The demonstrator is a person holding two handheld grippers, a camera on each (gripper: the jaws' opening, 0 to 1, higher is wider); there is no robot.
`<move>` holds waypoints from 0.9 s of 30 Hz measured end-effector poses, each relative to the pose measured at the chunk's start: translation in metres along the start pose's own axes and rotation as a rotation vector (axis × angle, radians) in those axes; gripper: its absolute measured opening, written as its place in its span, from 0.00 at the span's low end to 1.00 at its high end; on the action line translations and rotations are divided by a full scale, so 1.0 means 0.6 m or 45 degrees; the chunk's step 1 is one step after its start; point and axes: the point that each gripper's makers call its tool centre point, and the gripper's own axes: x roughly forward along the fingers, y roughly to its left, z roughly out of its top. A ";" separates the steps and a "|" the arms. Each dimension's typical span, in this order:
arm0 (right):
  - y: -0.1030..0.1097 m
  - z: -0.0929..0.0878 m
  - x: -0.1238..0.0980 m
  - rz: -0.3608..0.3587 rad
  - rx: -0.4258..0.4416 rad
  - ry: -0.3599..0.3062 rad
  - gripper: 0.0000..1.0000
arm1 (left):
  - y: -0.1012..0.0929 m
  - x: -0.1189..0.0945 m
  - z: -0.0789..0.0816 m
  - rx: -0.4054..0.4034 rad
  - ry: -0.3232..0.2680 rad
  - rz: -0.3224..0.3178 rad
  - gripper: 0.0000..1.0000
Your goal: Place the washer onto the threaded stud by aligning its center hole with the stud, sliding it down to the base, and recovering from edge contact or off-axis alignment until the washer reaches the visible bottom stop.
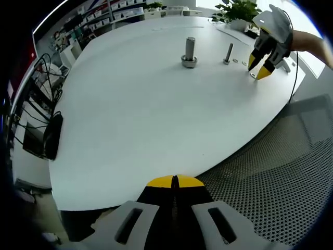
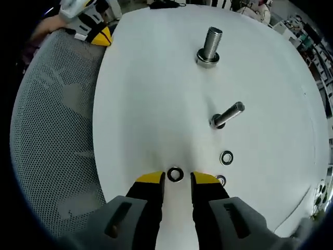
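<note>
On the white table a washer [image 2: 175, 174] lies flat between the yellow tips of my right gripper [image 2: 177, 178], whose jaws stand open around it. Two more washers [image 2: 226, 157] lie just right of it, one [image 2: 221, 180] partly behind the right tip. A thin threaded stud [image 2: 227, 115] stands beyond them, and a thick bolt with a nut [image 2: 209, 47] farther off. In the left gripper view my left gripper [image 1: 174, 181] is shut with nothing in it at the near table edge; the thin stud [image 1: 229, 53], thick bolt [image 1: 189, 52] and right gripper [image 1: 260, 67] are far across.
A grey mesh chair [image 2: 57, 135] sits against the table's edge beside my left gripper [image 2: 96, 35]. Cables and a black box [image 1: 49, 136] hang off the far left of the table. Potted plants [image 1: 237, 11] and shelves stand behind it.
</note>
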 end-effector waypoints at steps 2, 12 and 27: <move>-0.001 0.000 0.000 0.003 -0.013 0.000 0.23 | 0.000 0.000 0.000 0.000 0.000 0.000 0.00; 0.003 0.001 0.001 -0.014 -0.063 0.020 0.16 | 0.000 0.000 0.000 -0.002 0.000 0.002 0.00; 0.004 0.001 -0.002 -0.002 -0.050 0.062 0.14 | 0.000 0.000 -0.001 -0.001 0.002 0.006 0.00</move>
